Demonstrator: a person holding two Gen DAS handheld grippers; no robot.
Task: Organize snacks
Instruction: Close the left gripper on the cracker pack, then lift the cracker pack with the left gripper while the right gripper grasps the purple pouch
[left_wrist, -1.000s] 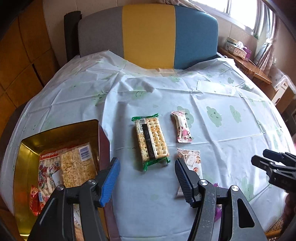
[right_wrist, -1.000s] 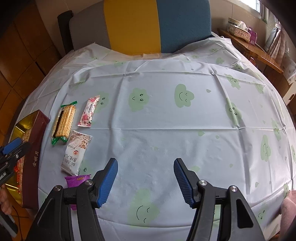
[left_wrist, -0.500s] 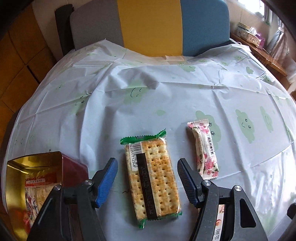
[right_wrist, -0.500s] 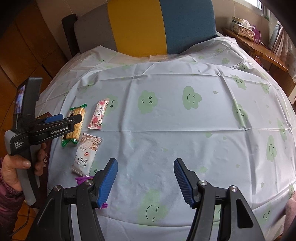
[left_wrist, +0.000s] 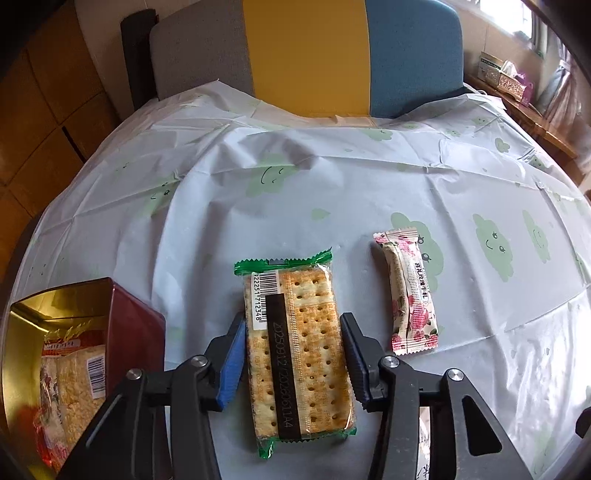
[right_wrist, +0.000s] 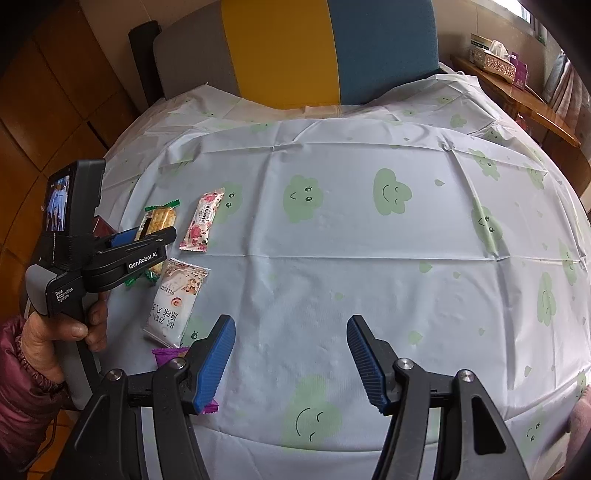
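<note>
While the left gripper (left_wrist: 293, 354) straddles the crackers (left_wrist: 299, 354) mid-frame, not clamped, squeezing may crush them; right gripper (right_wrist: 290, 363) gapes, empty.

A home dining room: cloud-print tablecloth (right_wrist: 369, 258), upholstered chair (left_wrist: 306, 59), wooden sideboard (right_wrist: 517, 92) with tissue box (right_wrist: 491, 55), curtained window.

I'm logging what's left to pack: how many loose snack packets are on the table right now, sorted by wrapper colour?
Green-edged cracker packet: 1
Pink flowered bar: 1
White packet: 1
Purple packet, mostly hidden behind the right gripper: 1
Total: 4 loose on the table, not counting the packets already in the tin.
</note>
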